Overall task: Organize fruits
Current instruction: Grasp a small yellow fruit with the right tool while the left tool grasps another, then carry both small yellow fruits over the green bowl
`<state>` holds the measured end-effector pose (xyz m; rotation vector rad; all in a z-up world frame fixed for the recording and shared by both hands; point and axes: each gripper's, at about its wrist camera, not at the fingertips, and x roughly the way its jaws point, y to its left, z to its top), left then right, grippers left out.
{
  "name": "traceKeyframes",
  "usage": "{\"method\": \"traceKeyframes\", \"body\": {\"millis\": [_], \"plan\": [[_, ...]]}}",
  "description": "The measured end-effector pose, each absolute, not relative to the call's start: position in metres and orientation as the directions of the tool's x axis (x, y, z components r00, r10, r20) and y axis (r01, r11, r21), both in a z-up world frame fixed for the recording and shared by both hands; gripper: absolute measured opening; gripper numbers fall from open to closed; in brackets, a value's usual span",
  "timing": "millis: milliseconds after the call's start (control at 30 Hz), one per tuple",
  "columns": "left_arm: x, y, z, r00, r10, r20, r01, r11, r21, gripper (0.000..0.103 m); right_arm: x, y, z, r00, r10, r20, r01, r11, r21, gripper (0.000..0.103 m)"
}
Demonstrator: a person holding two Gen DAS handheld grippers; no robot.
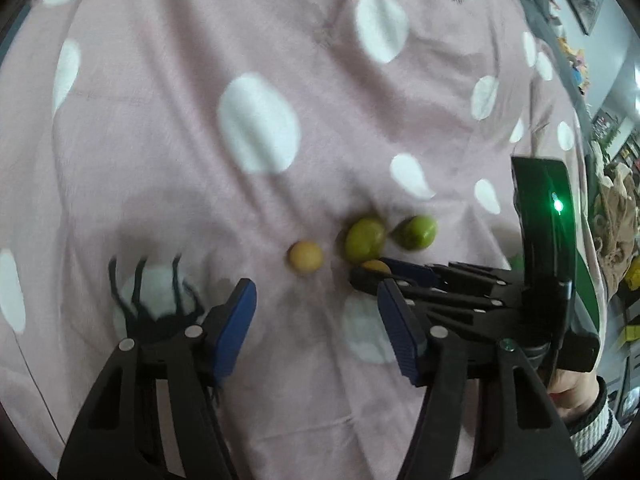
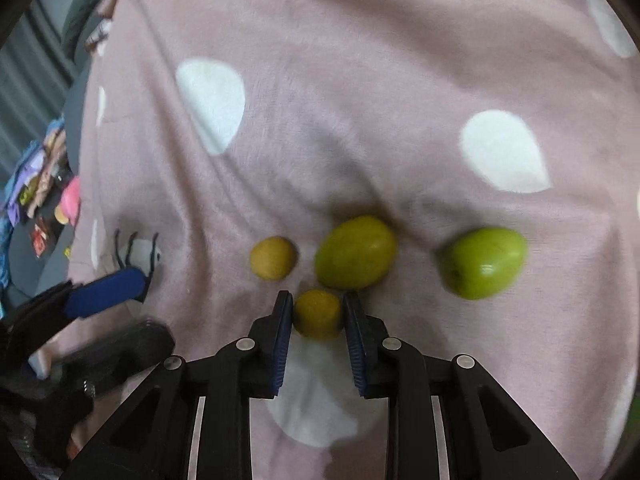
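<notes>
Four fruits lie on a pink spotted blanket. In the right wrist view my right gripper is shut on a small yellow fruit low over the blanket. Beyond it are a second small yellow fruit, a large green fruit and another green fruit to the right. In the left wrist view my left gripper is open and empty, just short of the small yellow fruit. The two green fruits lie to its right, with the right gripper reaching in from the right.
The blanket is wrinkled, with white spots and a black print. Clutter lies off the blanket's left edge. A hand holds the right gripper's green handle.
</notes>
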<state>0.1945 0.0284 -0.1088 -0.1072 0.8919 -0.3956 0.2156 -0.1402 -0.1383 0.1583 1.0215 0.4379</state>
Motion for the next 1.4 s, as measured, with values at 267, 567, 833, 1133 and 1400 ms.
{"method": "traceKeyframes", "body": {"millis": [267,567,833,1133,1400], "plan": [[0.224,0.001,-0.138,0.504,-0.325,-0.800,0.300,0.935,-0.191,0.047,0.217,-0.177,-0.146,0.464,0.417,-0.782,-0.210,0.909,0.360,0.027],[0.250,-0.002,-0.164,0.490,-0.249,-0.836,0.253,0.958,-0.137,0.032,0.211,-0.193,-0.138,0.471,0.459,-0.753,-0.231,0.889,0.396,0.027],[0.258,-0.006,-0.168,0.504,-0.224,-0.834,0.248,0.963,-0.108,0.026,0.211,-0.170,-0.142,0.471,0.450,-0.759,-0.221,0.893,0.392,0.027],[0.233,-0.003,-0.145,0.498,-0.267,-0.825,0.246,0.956,-0.161,0.026,0.203,-0.173,-0.130,0.482,0.447,-0.753,-0.207,0.894,0.398,0.027],[0.188,0.002,-0.109,0.533,-0.309,-0.788,0.278,0.943,-0.182,0.026,0.175,-0.172,-0.103,0.519,0.441,-0.732,-0.214,0.896,0.389,0.027]]}}
